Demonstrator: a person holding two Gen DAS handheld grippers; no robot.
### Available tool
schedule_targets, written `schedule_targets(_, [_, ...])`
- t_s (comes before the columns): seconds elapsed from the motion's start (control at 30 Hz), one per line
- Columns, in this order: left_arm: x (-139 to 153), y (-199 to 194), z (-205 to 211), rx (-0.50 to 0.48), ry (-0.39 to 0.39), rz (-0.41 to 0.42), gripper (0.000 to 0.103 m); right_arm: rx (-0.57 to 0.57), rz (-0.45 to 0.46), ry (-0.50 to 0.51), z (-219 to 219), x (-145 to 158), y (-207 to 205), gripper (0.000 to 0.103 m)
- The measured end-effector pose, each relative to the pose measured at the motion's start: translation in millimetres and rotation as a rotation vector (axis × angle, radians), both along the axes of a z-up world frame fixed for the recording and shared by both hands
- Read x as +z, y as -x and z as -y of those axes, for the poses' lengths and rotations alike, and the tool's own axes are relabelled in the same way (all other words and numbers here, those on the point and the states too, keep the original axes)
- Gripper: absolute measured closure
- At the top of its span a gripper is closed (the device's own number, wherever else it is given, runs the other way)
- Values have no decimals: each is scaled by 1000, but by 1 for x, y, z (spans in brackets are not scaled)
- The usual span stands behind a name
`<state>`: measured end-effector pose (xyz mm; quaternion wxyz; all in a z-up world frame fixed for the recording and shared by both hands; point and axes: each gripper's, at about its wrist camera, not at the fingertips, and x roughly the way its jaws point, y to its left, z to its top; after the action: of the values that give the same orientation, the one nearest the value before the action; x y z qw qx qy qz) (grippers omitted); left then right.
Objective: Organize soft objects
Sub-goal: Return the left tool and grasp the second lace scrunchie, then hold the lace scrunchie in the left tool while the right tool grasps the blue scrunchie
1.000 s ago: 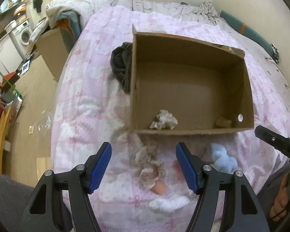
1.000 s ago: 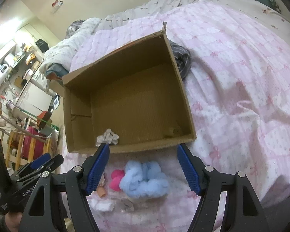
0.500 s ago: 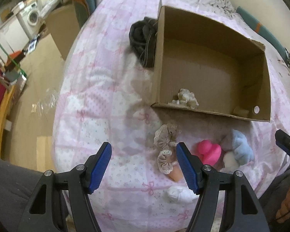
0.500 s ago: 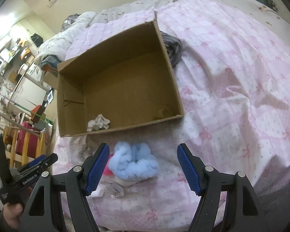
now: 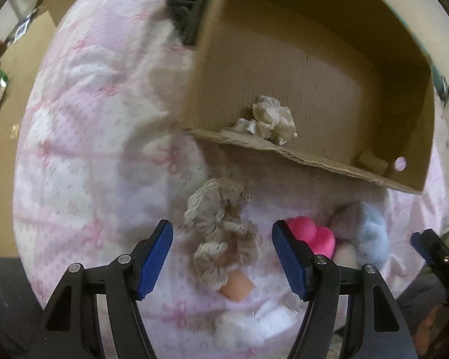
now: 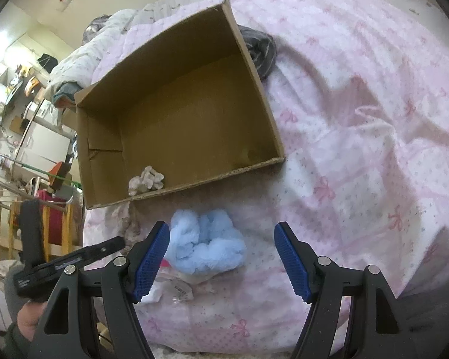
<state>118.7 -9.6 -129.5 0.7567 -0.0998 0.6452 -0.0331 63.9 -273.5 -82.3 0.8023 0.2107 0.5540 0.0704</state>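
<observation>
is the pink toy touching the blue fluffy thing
Cannot tell. In the left wrist view the pink toy and blue fluffy scrunchie sit close, but the blurred boundary shows neither contact nor gap plainly.

Left gripper (image 5: pixel 222 254), seen from its own wrist camera: both blue-padded fingers (image 5: pixel 155 257) spread wide apart, nothing clamped between them, the black frame angled downward. Right gripper (image 6: pixel 221 257), seen from its own wrist camera: fingers (image 6: pixel 290 260) likewise wide apart and empty. In the right wrist view the left gripper's black body appears at lower left, held in the person's left hand (image 6: pixel 30 320). In the left wrist view one blue-tipped finger of the right gripper enters at the right edge.
</observation>
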Motion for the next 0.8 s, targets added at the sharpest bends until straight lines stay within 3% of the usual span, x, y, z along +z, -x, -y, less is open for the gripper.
schedule_targets(0.1, [-16,-4,12,-52,31,-55,40,3,-21,-1,-1,-5,-2,27])
schedule_targets(0.23, [-18,-7,15,-73,-24,-36,71,11,-36,-10,-3,-9,-4,27])
schedule_targets(0.33, [-15,-12,4,-29,57,-50,90,8,-42,-15,-2,-10,-5,27])
schedule_targets(0.43, [-4,-13,-6,-3,91,-33,91,4,-43,-23,-1,-10,-5,27])
schedule_targets(0.67, [55,5,-21,-19,150,45,91,-5,-44,-43,3,-10,-5,27])
schedule_targets(0.8, [76,22,-30,-58,101,76,91,1,-47,-52,2,-10,-5,27])
